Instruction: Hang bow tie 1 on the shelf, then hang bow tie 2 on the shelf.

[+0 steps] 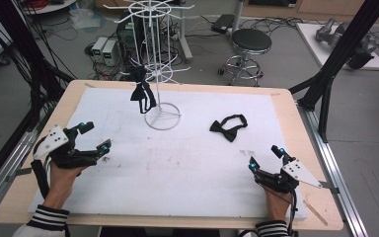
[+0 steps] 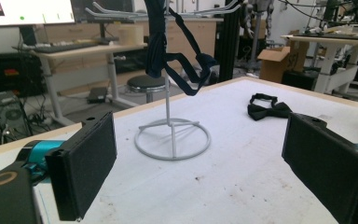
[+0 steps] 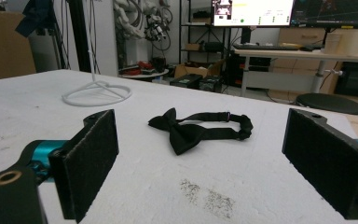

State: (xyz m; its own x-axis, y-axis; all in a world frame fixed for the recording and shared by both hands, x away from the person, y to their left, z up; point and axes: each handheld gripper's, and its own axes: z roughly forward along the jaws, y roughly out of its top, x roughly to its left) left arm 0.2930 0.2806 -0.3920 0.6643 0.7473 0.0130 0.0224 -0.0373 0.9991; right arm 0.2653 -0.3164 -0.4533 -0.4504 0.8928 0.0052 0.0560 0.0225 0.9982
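Note:
A black bow tie (image 1: 228, 128) (image 3: 192, 130) (image 2: 266, 108) lies flat on the white mat, right of centre. A second dark bow tie (image 1: 142, 91) (image 2: 172, 56) hangs from a hook of the white wire rack (image 1: 159, 59) (image 2: 172, 135) at the back middle. My left gripper (image 1: 95, 136) (image 2: 200, 163) rests low at the mat's left edge, jaws open and empty, pointing toward the rack. Over at the right front, my right gripper (image 1: 265, 157) (image 3: 200, 163) is open too, with nothing between its pads, facing the lying bow tie.
The white mat (image 1: 187, 163) covers most of the wooden table (image 1: 296, 113). A black stool (image 1: 250, 42) and cables stand on the floor behind the table. Black frame struts (image 1: 335, 54) rise at the right.

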